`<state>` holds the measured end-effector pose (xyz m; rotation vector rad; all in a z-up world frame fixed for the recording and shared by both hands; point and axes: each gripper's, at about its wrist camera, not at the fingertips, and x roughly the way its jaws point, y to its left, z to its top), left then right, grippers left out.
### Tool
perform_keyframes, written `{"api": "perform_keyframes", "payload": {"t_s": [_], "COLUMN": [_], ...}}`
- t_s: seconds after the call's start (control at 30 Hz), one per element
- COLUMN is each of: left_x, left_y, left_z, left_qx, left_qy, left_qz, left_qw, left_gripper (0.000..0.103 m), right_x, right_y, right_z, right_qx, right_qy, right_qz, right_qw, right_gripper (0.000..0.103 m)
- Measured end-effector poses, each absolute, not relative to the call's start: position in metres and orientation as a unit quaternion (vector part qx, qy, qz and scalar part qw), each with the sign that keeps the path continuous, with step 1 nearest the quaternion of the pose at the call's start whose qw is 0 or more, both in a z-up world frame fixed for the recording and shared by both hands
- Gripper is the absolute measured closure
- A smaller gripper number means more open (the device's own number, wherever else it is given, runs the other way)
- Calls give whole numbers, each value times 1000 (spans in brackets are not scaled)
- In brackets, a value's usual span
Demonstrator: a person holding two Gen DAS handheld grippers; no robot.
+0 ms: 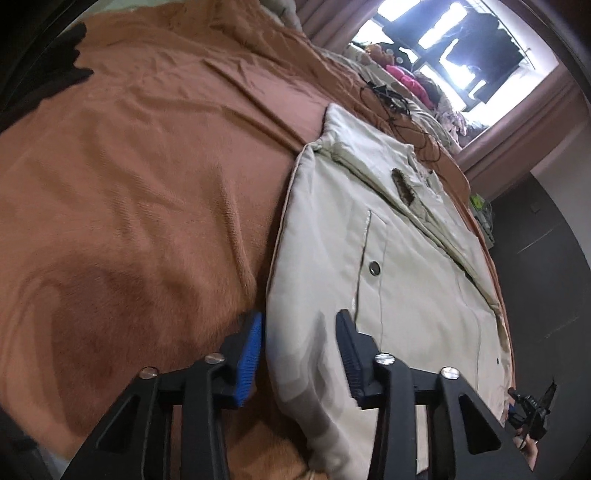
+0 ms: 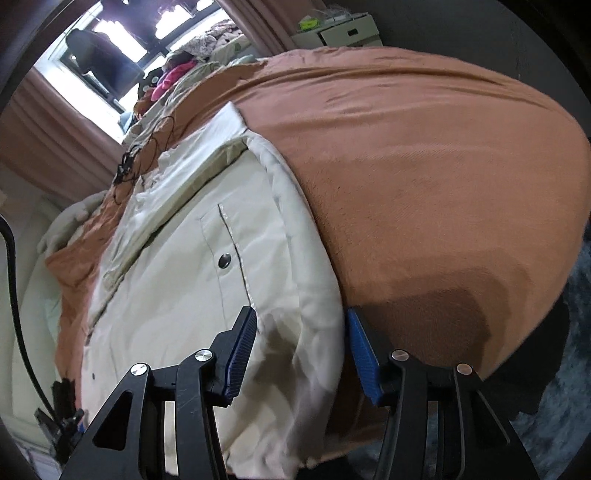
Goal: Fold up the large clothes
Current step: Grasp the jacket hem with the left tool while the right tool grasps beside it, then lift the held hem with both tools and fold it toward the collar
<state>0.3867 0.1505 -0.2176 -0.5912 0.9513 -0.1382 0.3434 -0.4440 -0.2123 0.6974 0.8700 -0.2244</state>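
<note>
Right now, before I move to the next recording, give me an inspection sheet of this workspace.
Surface: bed under an orange-brown blanket, wrinkled.
Job's things: cream coat lying flat, snap pocket facing up.
Clutter: clothes pile by the window.
Grippers: left claw and right claw each straddle a near corner of the coat; pads not seen pressing.
Cables: black cable tangled beyond the coat.
Surroundings: window, pink curtains, white drawer unit.
</note>
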Motion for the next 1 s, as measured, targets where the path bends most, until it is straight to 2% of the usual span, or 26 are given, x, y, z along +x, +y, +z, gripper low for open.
{"api": "perform_keyframes", "payload": {"t_s": [0.1, 0.23, 0.4, 0.83, 1.0], "left_x": [397, 402, 392, 384, 372], "left_y": [150, 151, 147, 131, 133], "left_z": [-225, -230, -226, -236, -242], "left_qx": [-285, -298, -313, -299, -328], "left_qy": [458, 462, 467, 489, 487], "left_qz": [-72, -93, -137, -139, -150], "left_qw": [839, 830, 815, 807, 796], "left_gripper": [72, 82, 82, 82, 83], "right_x": [352, 357, 349, 352, 347], "right_y": [-443, -443, -447, -429, -424], "right_z": [-219, -225, -230, -234, -237], "right_qx": [339, 351, 386, 361, 368], "right_qy": [417, 417, 419, 453, 461], "right_qz": [-95, -72, -17, 12, 18], "right_qw": [838, 835, 822, 815, 807], "right_gripper": [53, 55, 65, 64, 64]}}
